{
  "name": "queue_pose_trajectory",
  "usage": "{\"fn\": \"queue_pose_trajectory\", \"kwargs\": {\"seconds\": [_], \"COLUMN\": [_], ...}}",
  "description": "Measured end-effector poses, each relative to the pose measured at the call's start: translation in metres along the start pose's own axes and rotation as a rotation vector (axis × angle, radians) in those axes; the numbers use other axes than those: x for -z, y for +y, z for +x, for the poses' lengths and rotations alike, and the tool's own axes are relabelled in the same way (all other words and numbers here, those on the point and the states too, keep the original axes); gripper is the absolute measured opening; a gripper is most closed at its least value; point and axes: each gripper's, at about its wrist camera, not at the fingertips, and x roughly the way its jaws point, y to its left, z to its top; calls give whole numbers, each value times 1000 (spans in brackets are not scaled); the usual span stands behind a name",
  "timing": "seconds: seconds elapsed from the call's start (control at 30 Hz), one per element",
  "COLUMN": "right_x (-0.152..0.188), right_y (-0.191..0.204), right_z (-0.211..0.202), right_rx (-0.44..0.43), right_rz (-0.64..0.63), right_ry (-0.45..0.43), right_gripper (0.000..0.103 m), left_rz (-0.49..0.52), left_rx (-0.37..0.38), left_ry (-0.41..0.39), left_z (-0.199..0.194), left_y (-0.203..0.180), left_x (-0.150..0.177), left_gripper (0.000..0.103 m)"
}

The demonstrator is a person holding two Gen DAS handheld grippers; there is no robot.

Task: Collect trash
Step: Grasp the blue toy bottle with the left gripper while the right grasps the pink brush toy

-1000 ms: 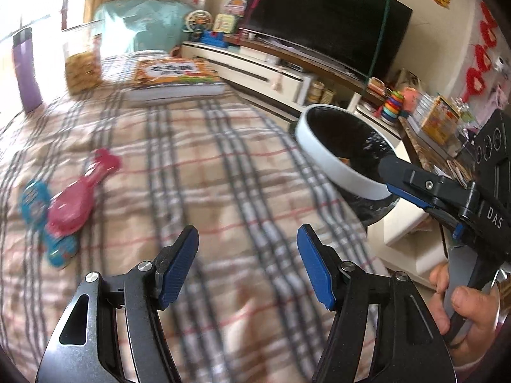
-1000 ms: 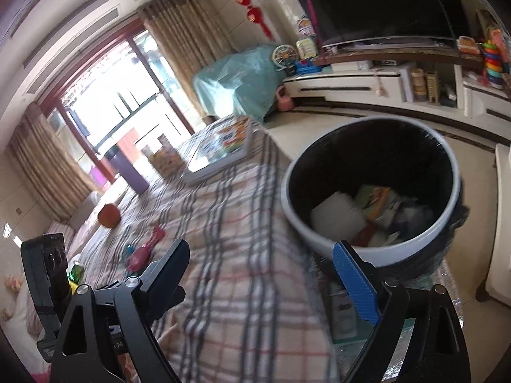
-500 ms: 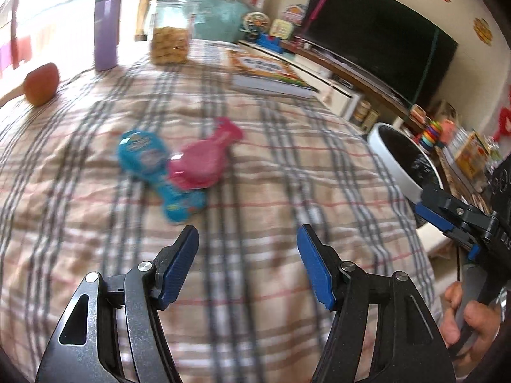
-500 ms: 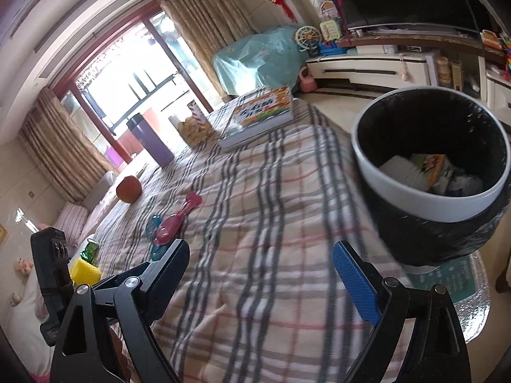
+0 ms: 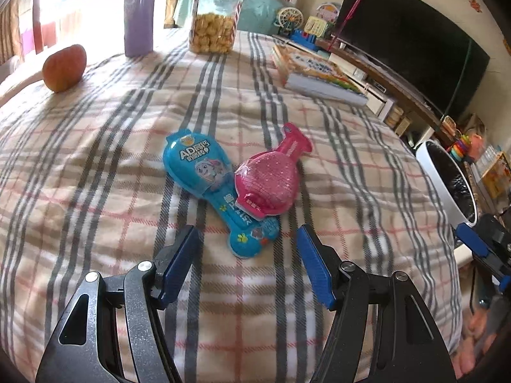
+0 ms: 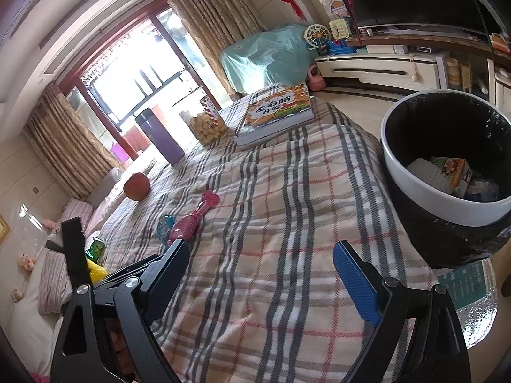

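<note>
Flanking blue wrapper (image 5: 204, 172): open tongs (image 5: 247, 255)

I can read "AD" in white letters at the top of the blue packet (image 5: 204, 175); the smaller characters beside it and along its lower part are too fine for me to make out. The book (image 6: 274, 111) has large Chinese characters on its cover, reading 左右脑开发. Print on the pink packet (image 5: 266, 185) is illegible.
</note>
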Motion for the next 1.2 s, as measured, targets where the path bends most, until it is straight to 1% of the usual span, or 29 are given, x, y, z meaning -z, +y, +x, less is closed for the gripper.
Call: {"fn": "queue_pose_trajectory", "kwargs": {"seconds": [0.07,0.1,0.13,0.17,0.2,0.23,0.27,0.37,0.53,0.6,0.67,0.83,1.03,1.1,1.17,1.2], "right_x": [-1,0,0,0,1,2,2,3,2,1,2,8,12,9,7,7], "right_y": [5,8,10,14,17,19,22,27,25,24,26,42,73,82,90,92], "right_z": [5,8,10,14,17,19,23,29,29,31,36,59,86,94,104,110], "right_rx": [-7,-10,-13,-18,-23,-28,-36,-46,-34,-27,-23,-30,-28,-22,6,16], "right_rz": [-3,-5,-7,-11,-14,-17,-18,-19,-5,-2,-8,-56,-146,-176,-212,-224], "right_ry": [7,11,14,20,25,29,36,44,26,27,36,91,128,129,136,145], "right_gripper": [93,93,93,93,93,93,93,93,93,93,93,92,89,89,89,89], "left_rz": [29,41,44,45,44,41,30,29,117,137,135,92,68,60,48,43], "left_rx": [-18,-25,-28,-26,-22,-16,6,74,136,128,115,87,101,85,74,72], "left_ry": [-9,-5,-10,-12,-11,-10,-13,-16,-21,-27,-25,-6,17,13,15,15], "left_z": [3,5,4,4,4,4,3,0,-5,-11,-16,-25,-33,-35,-38,-39], "left_y": [-3,-4,-3,-1,2,5,11,17,-5,-9,-3,30,63,72,80,83], "left_x": [-2,-4,-5,-6,-7,-7,-7,-8,-5,-1,3,12,15,15,17,17], "left_gripper": [65,63,59,45,36,33,32,31,31,31,31,31,33,34,35,38]}}
